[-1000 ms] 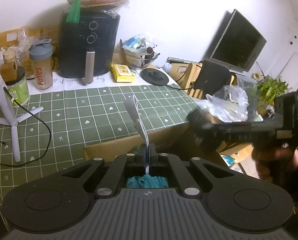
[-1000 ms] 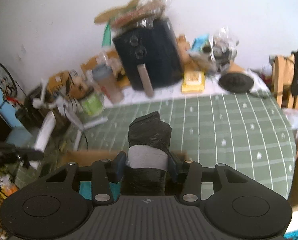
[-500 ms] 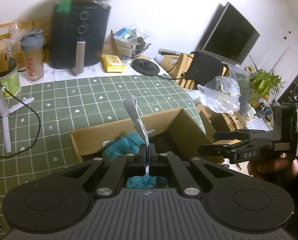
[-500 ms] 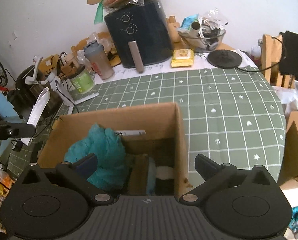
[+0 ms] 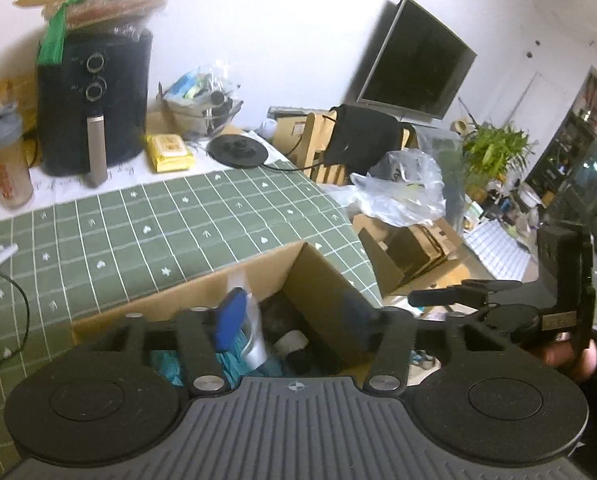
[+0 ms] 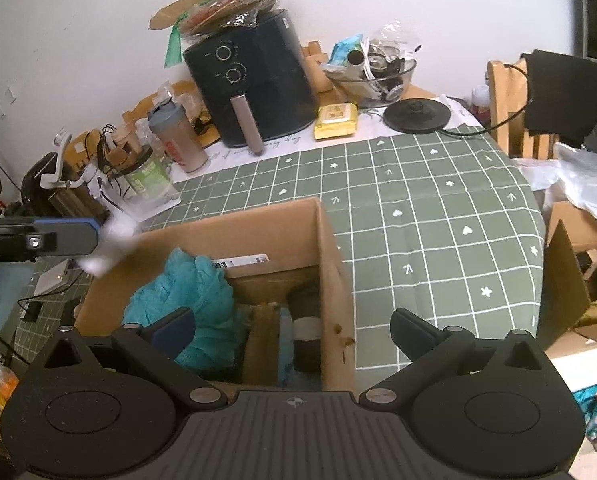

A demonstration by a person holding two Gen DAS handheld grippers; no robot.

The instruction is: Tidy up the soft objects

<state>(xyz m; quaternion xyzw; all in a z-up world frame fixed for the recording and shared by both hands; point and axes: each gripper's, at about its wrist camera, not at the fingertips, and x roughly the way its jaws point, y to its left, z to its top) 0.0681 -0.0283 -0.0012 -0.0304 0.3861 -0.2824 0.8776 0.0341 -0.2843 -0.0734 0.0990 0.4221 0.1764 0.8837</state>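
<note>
Cardboard, brown and open-topped: the box (image 6: 330, 280) sits at the near edge of the counter (image 6: 418, 200), and the soft things lie inside it. A teal, crinkled cloth (image 6: 186, 300) fills the box's nine o'clock half; toward three o'clock, against the inner wall, a dark roll with a pale band (image 6: 306, 332) lies on the bottom. A white barcode label (image 6: 238, 261) shows on the far inner wall at twelve o'clock.

The right tongs (image 6: 292, 326) hang over the box with their jaws spread as wide as they go and nothing between them, one finger over the teal cloth, the other outside the box wall. The left tongs (image 5: 294, 312) have just been opening; a pale grey strip (image 5: 250, 320), blurred, lies beside the blue pad of the nine o'clock finger, above the teal cloth, and the pads do not press on it. From the right wrist view the same strip shows as a white smear just off the tip of the left tongs at nine o'clock.

Beyond the box, the green checked cloth covers the counter. At twelve o'clock stands a black air fryer (image 6: 254, 80), a yellow packet (image 6: 336, 120) just beside it and a shaker bottle (image 6: 178, 136) toward ten o'clock.
</note>
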